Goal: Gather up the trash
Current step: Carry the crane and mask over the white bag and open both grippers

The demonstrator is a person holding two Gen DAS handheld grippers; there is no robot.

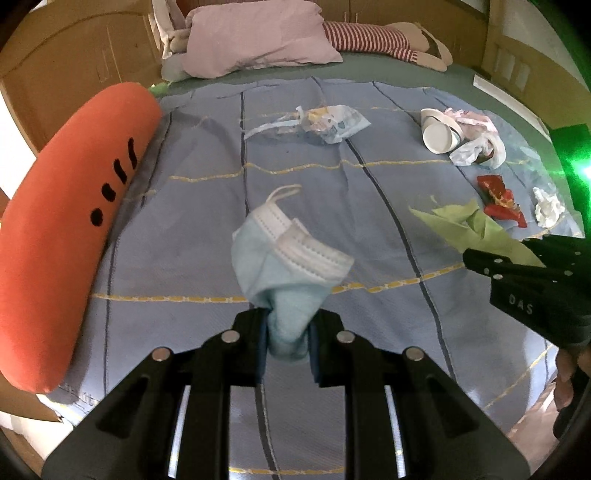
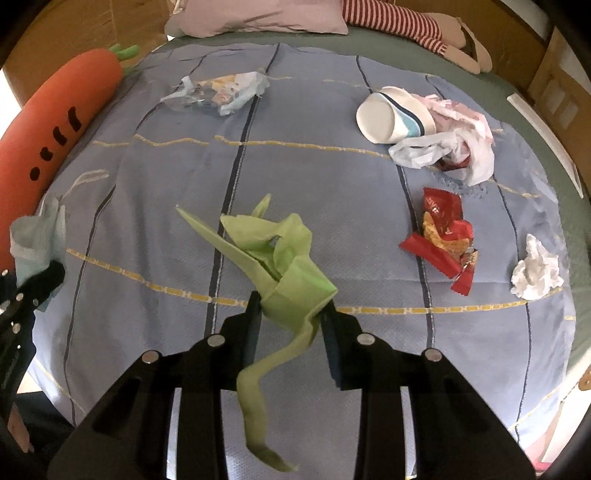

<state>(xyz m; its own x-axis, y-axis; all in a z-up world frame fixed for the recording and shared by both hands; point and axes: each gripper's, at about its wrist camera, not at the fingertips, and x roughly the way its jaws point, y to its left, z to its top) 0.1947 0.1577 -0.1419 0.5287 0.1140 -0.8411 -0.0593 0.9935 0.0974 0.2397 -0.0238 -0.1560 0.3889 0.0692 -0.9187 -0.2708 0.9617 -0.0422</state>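
My left gripper [image 1: 287, 332] is shut on a crumpled blue and white face mask [image 1: 291, 254] and holds it above the blue bedspread [image 1: 184, 221]. My right gripper [image 2: 291, 325] is shut on a crumpled green paper napkin [image 2: 273, 258], lifted off the bed; it also shows in the left wrist view [image 1: 476, 229]. On the bed lie a clear printed plastic wrapper [image 2: 218, 92], white paper cups [image 2: 391, 114], a white plastic bag [image 2: 454, 147], a red snack wrapper [image 2: 443, 236] and a white tissue ball [image 2: 535, 273].
A long orange carrot plush [image 1: 70, 214] lies along the bed's left edge. A pink pillow [image 1: 258, 33] and a striped soft toy [image 1: 373, 40] lie at the head. Wooden walls surround the bed.
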